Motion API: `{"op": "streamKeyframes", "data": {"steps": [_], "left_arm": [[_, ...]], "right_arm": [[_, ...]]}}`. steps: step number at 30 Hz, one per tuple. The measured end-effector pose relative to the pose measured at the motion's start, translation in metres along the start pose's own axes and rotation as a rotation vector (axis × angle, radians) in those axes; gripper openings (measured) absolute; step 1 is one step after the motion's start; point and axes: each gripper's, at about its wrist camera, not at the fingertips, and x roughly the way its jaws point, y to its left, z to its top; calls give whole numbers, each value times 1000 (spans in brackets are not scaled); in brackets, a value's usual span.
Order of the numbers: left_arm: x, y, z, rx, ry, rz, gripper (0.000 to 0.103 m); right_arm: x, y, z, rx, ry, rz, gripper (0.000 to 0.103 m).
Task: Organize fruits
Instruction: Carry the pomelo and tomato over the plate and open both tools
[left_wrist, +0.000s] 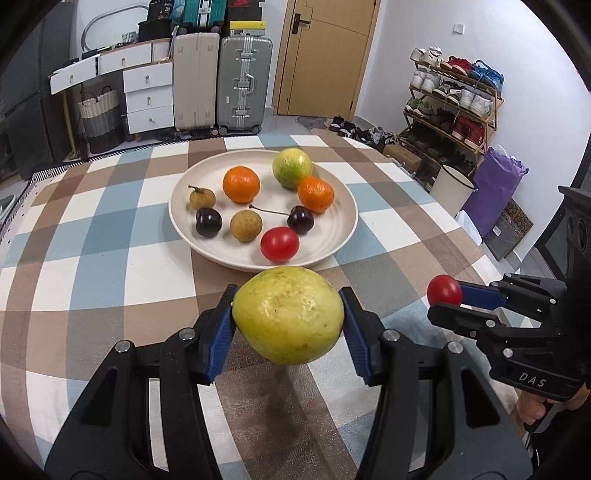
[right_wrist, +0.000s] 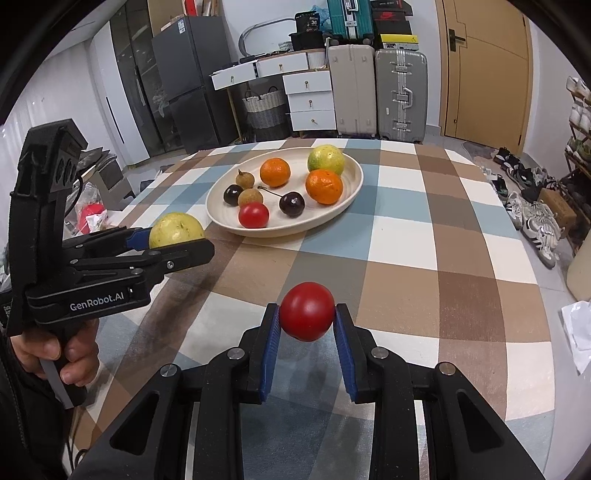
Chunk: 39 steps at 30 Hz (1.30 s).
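Entry, fruit sorting, as I read it from my remote station.

Held, left: my left claw (left_wrist: 288, 325) was clamped on a large yellow-green guava (left_wrist: 288, 319), both blue pads pressed to its flanks, the fruit carried clear of the tabletop (left_wrist: 110, 280) with its shadow below.

Held, right: my right claw (right_wrist: 307, 321) was narrowed onto a small red tomato (right_wrist: 307, 311), pinched between the pad tips and likewise lifted.

Ahead of both claws: a cream plate (left_wrist: 332, 254), its near rim just beyond the left claw's tips and farther ahead of the right claw. On it I counted eight pieces:
- two oranges (left_wrist: 241, 184)
- one green citrus (left_wrist: 292, 168), farthest from the claws
- two dark cherries (left_wrist: 208, 221)
- two brown longans (left_wrist: 246, 225)
- one red tomato on the plate (left_wrist: 279, 243), nearest the left claw

Loose on the tabletop: I saw no other fruit in either view.

Progress, by my judgement: gathering was nearly complete. Eight items were already plated; two remained, both in hand. Still to do: carry each forward over the rim, set it into a free spot, and release. The guava would need the wider gap; open space looked best toward the plate's left and near side.
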Motion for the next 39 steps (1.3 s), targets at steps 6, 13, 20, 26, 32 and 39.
{"op": "streamKeyframes", "data": {"steps": [6, 13, 20, 26, 32, 39], "left_arm": [[-15, 3, 7, -1, -34, 13, 51], [-31, 9, 16, -4, -71, 43, 51], [-41, 14, 25, -16, -93, 64, 51], [-44, 16, 34, -6, -106, 78, 51], [-41, 17, 48, 8, -119, 94, 51], [-28, 24, 65, 5, -127, 97, 51]], "right_arm": [[-7, 4, 9, -11, -21, 9, 30], [-14, 2, 28, -21, -54, 10, 30], [-16, 3, 46, -43, -75, 13, 30], [-13, 5, 62, -67, -89, 20, 30], [-3, 5, 76, -74, -91, 37, 30], [21, 1, 90, -61, -70, 54, 30]]}}
